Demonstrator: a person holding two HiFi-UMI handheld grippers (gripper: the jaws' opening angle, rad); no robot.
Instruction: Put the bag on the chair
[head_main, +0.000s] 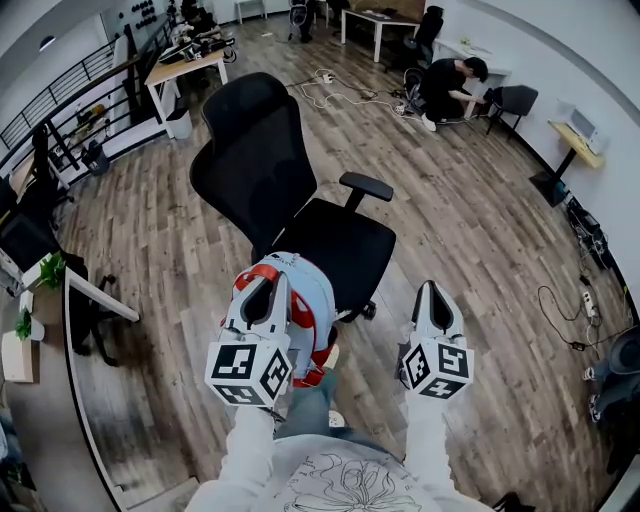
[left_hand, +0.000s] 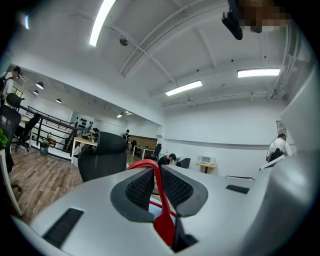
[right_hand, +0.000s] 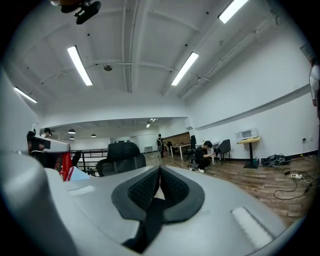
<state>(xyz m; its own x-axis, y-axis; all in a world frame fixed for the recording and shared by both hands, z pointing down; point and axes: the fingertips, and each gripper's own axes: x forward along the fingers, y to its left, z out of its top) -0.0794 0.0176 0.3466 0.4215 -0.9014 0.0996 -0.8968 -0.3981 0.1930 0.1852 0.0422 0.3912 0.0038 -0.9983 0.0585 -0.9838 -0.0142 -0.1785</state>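
Left gripper (head_main: 262, 288) pinches red strap (left_hand: 159, 197) — bag (head_main: 312, 288) pale blue; red-trimmed

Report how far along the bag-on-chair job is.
Done: the left gripper is shut on the bag's red strap, so the bag is off the floor. In hand: it hangs by the front edge of the chair seat. Left: lower it onto the seat and release. The right gripper is shut and empty.

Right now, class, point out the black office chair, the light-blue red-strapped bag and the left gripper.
black office chair (head_main: 345, 245): head view, seat cushion.
light-blue red-strapped bag (head_main: 315, 285): head view, blue fabric.
left gripper (head_main: 263, 284): head view, between its fingertips.
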